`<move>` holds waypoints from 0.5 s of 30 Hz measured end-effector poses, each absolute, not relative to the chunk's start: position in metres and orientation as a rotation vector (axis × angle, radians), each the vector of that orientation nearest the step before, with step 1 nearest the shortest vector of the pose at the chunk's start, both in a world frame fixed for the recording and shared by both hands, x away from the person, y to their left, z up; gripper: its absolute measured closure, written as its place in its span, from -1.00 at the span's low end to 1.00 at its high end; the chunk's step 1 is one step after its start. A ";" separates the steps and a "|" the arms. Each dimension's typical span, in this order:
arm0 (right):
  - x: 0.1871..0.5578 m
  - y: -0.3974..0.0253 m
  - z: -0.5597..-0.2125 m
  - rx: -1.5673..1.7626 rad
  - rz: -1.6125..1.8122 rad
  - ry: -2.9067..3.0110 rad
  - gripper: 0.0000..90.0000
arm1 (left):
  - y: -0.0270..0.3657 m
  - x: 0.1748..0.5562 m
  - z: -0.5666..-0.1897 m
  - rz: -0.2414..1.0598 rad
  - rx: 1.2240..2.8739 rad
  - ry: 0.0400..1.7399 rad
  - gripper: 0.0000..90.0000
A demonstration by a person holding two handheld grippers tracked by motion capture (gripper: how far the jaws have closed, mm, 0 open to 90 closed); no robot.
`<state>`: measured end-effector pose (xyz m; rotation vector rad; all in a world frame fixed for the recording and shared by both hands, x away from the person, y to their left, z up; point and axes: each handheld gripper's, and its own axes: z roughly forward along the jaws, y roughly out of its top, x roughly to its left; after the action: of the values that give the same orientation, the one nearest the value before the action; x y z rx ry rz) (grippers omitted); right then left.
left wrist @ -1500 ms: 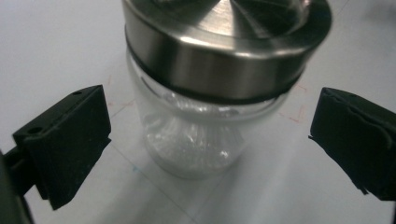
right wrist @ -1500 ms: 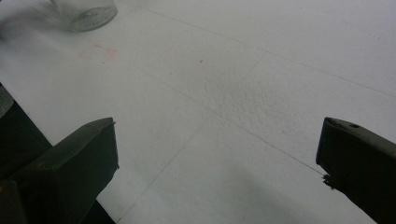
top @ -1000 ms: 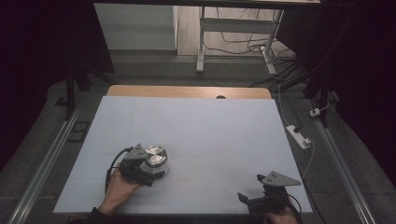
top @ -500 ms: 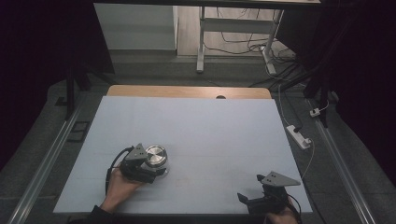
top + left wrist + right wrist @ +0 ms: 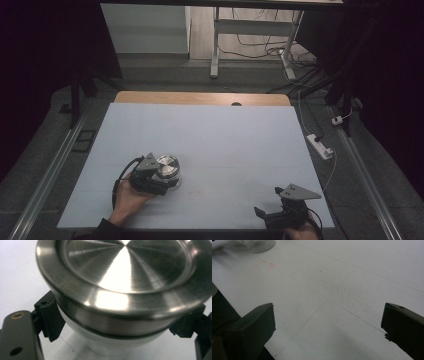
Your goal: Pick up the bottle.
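Brushed steel is seen on the lid of a small round container [image 5: 168, 166], which stands on the pale sheet covering the table [image 5: 220, 135], in the lower left of the high view. The left gripper [image 5: 159, 178] is held against it by a hand [image 5: 127, 195] that enters from the bottom edge of that view. In the left gripper view the container [image 5: 122, 287] is seen up close: a wide, concentrically brushed metal top across the upper frame, with a paler rounded body below it. The two black ribbed jaws are set on either side of that body, just under the overhanging lid rim, one at the lower left and one at the lower right; both appear pressed to the body, so the container is taken as gripped. The container is upright, its base resting on the sheet. The right gripper [image 5: 267, 216] is found at the lower right of the high view, near the front edge of the sheet and well apart from the container. In the right gripper view its jaws are spread wide, at the lower left and lower right corners, with bare white sheet [image 5: 342, 290] between them. A translucent object [image 5: 262, 245] is cut off at the upper left of that frame; it cannot be identified with certainty.
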<state>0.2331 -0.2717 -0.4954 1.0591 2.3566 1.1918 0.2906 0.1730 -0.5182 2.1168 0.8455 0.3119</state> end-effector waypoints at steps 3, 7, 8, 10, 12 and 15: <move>0.233 -0.272 -0.495 1.059 1.193 2.356 -1.00 | 0.174 0.290 -0.516 0.314 2.112 0.845 -0.66; 0.233 -0.272 -0.495 1.060 1.194 2.355 -1.00 | 0.174 0.289 -0.511 0.317 2.101 0.839 -0.66; 0.233 -0.272 -0.495 1.060 1.194 2.355 -1.00 | 0.174 0.289 -0.510 0.316 2.099 0.837 -0.66; 0.233 -0.272 -0.495 1.062 1.196 2.355 -1.00 | 0.173 0.289 -0.508 0.321 2.101 0.829 -0.66; 0.233 -0.272 -0.495 1.063 1.196 2.354 -1.00 | 0.173 0.289 -0.505 0.325 2.103 0.825 -0.66; 0.233 -0.272 -0.495 1.064 1.198 2.353 -1.00 | 0.172 0.289 -0.499 0.315 2.096 0.813 -0.66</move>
<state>0.2335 -0.2722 -0.4954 1.0636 2.3533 1.1982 0.2888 0.1717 -0.4995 2.0962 0.8127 0.3146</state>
